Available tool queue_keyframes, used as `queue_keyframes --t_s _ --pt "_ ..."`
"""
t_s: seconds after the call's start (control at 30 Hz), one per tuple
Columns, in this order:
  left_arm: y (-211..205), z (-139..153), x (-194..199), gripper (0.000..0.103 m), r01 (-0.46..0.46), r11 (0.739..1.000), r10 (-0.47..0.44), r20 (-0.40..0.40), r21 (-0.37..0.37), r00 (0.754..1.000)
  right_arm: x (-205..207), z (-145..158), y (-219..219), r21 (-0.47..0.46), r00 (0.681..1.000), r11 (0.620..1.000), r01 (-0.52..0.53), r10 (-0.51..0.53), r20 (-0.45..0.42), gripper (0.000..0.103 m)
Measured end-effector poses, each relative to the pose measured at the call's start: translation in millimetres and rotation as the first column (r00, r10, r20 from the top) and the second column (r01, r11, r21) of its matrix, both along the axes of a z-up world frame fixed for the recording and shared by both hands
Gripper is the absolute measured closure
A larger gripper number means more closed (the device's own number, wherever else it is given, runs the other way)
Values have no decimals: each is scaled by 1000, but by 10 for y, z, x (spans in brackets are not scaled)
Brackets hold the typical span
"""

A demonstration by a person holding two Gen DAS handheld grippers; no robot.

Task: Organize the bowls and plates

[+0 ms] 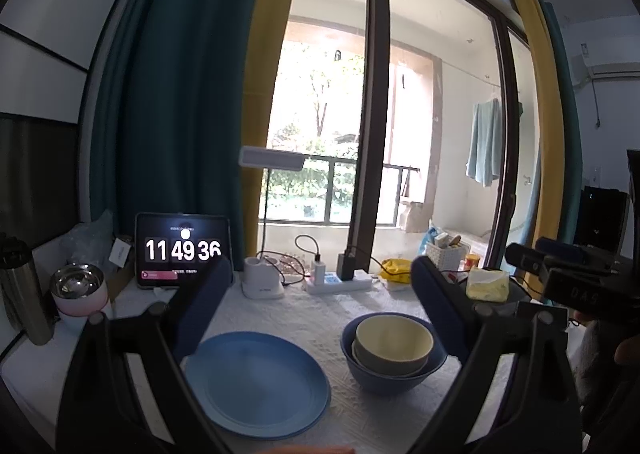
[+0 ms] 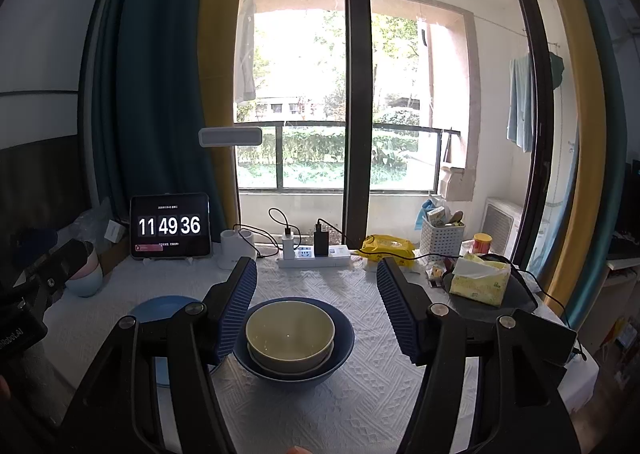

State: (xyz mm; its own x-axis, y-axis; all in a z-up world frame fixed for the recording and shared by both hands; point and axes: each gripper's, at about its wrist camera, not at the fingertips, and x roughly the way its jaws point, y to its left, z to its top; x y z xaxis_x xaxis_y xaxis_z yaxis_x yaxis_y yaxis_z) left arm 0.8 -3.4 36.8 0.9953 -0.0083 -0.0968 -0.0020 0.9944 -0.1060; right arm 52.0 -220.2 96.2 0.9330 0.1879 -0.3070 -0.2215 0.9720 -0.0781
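Here my right gripper (image 2: 316,286) hangs with its jaws wide apart and empty, framing the nested bowls: a yellow bowl (image 2: 289,332) sitting inside a blue bowl (image 2: 340,350). My left gripper (image 1: 320,286) is likewise apart and holds nothing, above the blue plate (image 1: 256,384), which lies to the left of the bowls on the white cloth (image 2: 360,394). I judge the risk is pinching only the inner bowl's rim, so the stack tips or the blue bowl skids toward the plate.

Home living space, likely an apartment room: teal and yellow curtains (image 2: 160,93) at a sliding balcony door, laundry (image 2: 520,101) hanging outside, wall air conditioner (image 1: 608,69), cloth-covered counter (image 2: 360,374) with tablet clock (image 2: 170,226), power strip (image 2: 312,258), tissue pack (image 2: 480,280).
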Motion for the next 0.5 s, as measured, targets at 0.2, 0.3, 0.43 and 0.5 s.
queue_keyframes --t_s 0.2,0.3,0.43,0.5 --pt "1 1 -2 10 1 1000 -1 0 0 1000 -2 -6 12 0 1000 1000 0 0 -1 37" --pt "-1 -1 1 10 1 1000 -1 0 0 1000 -2 -5 11 0 1000 1000 -1 1 0 37" --pt "-5 -1 -1 10 -3 1000 3 3 3 1000 -3 -6 11 0 1000 1000 0 0 0 37" --pt "-9 6 -15 10 -8 1000 7 11 11 1000 -3 -5 11 0 1000 1000 0 0 0 37"
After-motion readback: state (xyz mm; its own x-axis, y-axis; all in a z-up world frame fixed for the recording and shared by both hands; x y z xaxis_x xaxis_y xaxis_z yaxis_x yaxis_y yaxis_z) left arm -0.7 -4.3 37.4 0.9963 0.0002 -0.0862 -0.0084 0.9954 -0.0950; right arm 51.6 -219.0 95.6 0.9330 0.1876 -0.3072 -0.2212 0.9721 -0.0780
